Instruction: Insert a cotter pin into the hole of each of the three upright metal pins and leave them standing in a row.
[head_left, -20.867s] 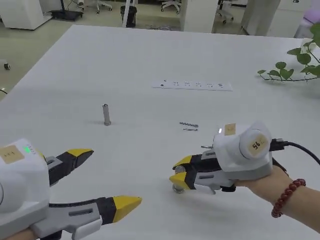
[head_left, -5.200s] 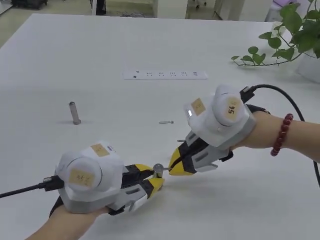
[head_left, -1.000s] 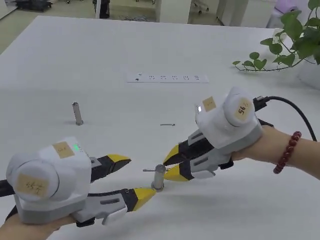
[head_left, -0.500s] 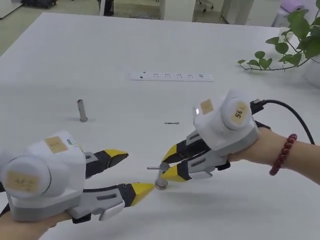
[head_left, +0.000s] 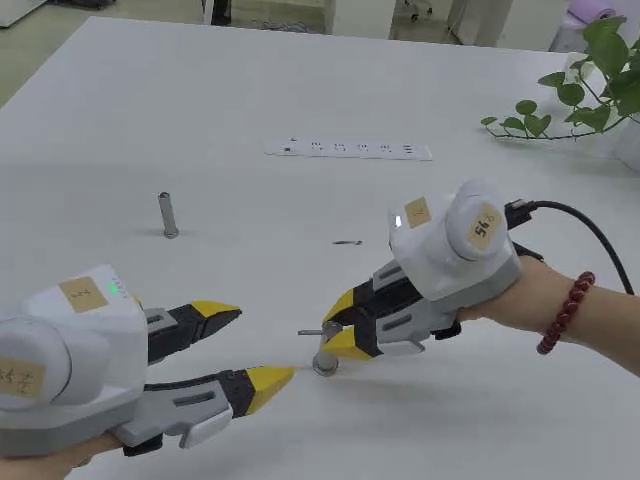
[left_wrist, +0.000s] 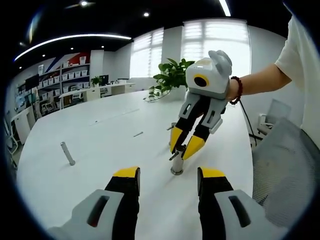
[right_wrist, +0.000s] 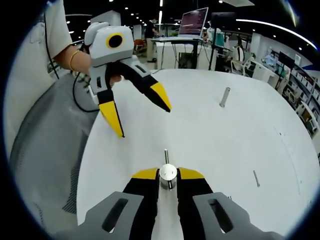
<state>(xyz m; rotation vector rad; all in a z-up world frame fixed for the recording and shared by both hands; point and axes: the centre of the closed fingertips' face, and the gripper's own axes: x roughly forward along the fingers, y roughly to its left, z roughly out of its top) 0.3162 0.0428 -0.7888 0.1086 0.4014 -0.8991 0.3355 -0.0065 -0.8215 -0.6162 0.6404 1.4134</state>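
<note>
head: high, looking down | gripper views: low, facing each other | shared: metal pin (head_left: 325, 362)

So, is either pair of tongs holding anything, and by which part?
The right tongs grip the upright metal pin by its top end; the left tongs are open and empty.

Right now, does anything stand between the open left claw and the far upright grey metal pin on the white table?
Nothing visible does. Between the left claw and the far upright grey metal pin lies bare white table. The right claw, closed around the near metal pin, is off to the other side.
</note>
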